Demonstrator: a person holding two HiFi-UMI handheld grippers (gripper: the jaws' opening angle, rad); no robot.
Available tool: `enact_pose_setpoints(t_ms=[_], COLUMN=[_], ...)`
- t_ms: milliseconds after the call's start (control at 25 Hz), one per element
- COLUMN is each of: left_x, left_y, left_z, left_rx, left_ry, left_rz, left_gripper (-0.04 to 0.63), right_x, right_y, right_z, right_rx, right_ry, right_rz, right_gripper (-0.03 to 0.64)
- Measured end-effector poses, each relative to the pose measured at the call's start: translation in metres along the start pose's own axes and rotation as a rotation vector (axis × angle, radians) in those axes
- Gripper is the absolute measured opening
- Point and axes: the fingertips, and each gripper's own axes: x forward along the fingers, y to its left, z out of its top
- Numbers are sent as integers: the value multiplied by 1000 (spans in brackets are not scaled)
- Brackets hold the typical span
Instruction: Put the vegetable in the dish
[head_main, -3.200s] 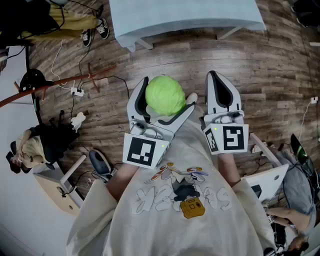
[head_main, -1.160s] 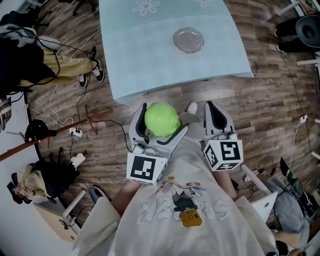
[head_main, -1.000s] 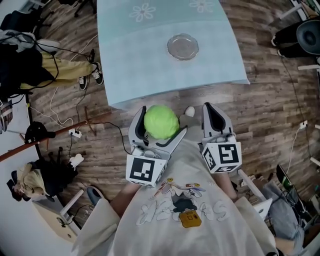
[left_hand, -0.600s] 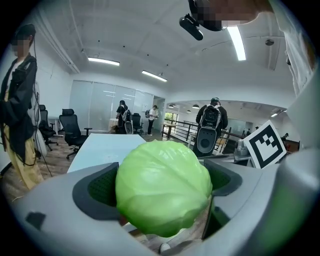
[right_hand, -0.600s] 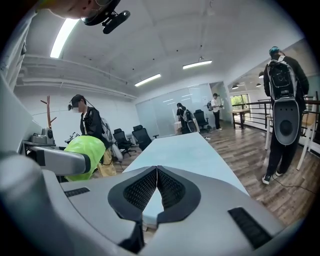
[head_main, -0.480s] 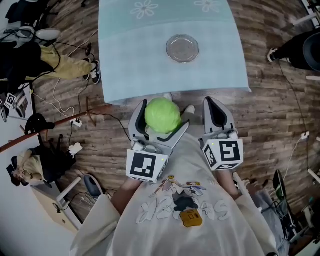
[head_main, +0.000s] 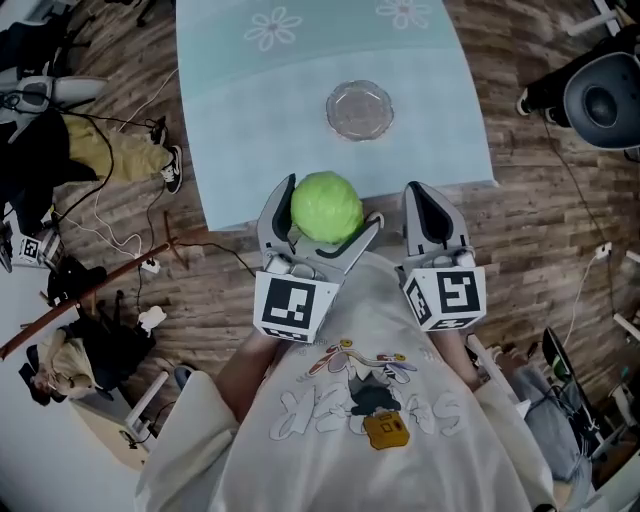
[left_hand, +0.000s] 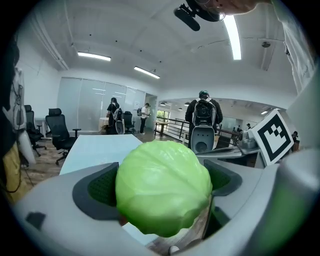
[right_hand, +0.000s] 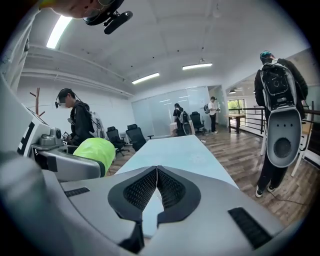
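Cabbage (left_hand: 162, 187) held in left gripper (head_main: 327, 208) now overlaps table (head_main: 250, 120) edge, nearer dish (head_main: 359, 110); right gripper (head_main: 426, 196) closed.

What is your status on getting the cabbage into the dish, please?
Left gripper shut on cabbage; right gripper shut, empty. Cabbage held at near edge of table. Glass dish ahead, empty; nothing seen in the way.
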Motion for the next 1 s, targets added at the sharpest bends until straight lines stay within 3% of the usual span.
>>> enact_pose_setpoints(t_ms=[360, 720, 1000], left_x=[35, 88, 137], left_y=[27, 38, 46], left_z=[3, -8, -31], left_rx=[17, -33, -47], left_ry=[-5, 63, 115], left_rz=[-93, -64, -26], left_gripper=[535, 536, 535], right_x=[42, 79, 105], right_y=[-5, -26, -62], right_z=[11, 6, -21], right_rx=[3, -63, -24], right_ry=[12, 62, 119], right_rz=[-65, 14, 22], right_gripper=[23, 23, 23])
